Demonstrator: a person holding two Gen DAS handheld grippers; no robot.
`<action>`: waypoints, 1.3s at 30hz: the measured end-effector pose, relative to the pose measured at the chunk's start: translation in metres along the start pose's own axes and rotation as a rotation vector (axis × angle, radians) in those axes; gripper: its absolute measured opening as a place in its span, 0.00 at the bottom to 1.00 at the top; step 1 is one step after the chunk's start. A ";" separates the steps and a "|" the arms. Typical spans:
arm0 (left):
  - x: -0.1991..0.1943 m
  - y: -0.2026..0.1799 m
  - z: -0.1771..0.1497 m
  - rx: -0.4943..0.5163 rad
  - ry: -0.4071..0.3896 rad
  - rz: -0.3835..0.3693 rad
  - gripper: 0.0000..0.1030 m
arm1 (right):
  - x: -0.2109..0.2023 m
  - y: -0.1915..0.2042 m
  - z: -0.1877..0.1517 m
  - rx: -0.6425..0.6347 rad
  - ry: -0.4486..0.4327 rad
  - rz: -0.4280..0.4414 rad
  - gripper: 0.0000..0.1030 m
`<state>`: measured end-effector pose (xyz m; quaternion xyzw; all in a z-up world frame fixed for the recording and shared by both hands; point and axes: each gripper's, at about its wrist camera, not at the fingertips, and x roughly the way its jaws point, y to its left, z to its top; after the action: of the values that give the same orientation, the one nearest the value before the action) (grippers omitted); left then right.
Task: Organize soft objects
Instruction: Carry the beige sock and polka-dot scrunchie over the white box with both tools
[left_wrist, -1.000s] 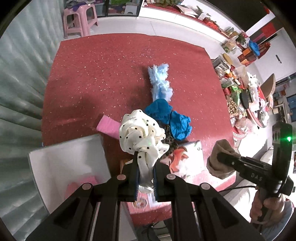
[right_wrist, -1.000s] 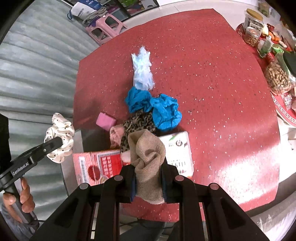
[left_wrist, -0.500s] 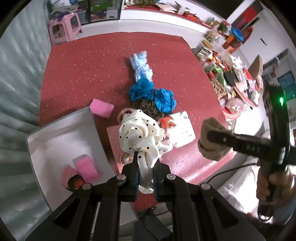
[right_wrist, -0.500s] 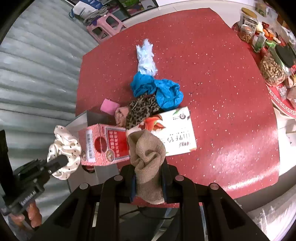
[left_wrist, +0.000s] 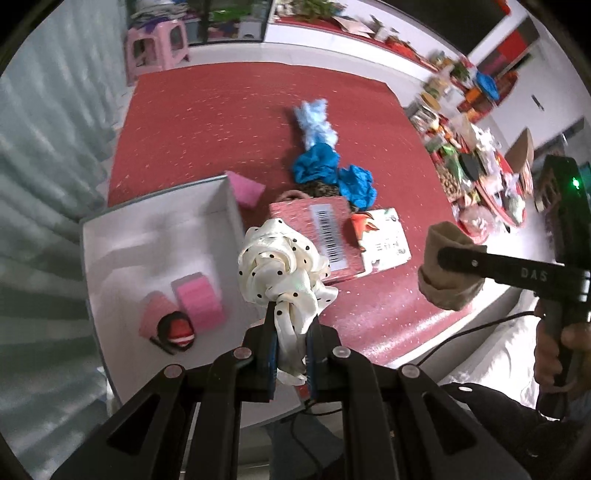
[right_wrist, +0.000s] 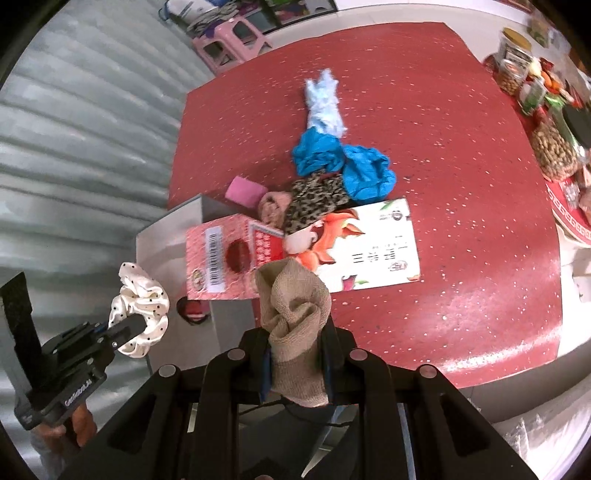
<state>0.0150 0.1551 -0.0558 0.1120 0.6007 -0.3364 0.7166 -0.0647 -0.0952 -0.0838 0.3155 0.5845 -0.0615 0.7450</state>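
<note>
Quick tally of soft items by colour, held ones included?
Pink sponges: 3
Blue cloths: 2
Light blue fluffy piece: 1
Leopard-print fabric: 1
Pink knit piece: 1
White polka-dot scrunchie, in left gripper: 1
Tan knit cloth, in right gripper: 1
Total: 10

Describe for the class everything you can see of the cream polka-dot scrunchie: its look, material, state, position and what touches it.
The scrunchie is a ruffled ring of glossy, satin-like cream fabric with small black dots. It is bunched into loose folds, with a strip of it trailing down between the fingers of the left gripper, which is shut on it. It hangs lifted in the air near the wall of the white box, touching neither box nor table. Only the gripper's pads touch it. The right wrist view shows its ring shape.
</note>
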 end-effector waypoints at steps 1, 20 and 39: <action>0.000 0.004 -0.001 -0.012 -0.002 0.001 0.12 | 0.000 0.004 -0.001 -0.010 0.002 0.001 0.22; -0.009 0.081 -0.046 -0.255 -0.037 0.046 0.12 | 0.023 0.129 -0.014 -0.404 0.104 -0.004 0.22; 0.004 0.115 -0.082 -0.337 0.006 0.122 0.12 | 0.091 0.200 -0.015 -0.509 0.206 0.022 0.22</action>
<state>0.0214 0.2860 -0.1078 0.0273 0.6430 -0.1865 0.7423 0.0436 0.0969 -0.0886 0.1292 0.6504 0.1279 0.7375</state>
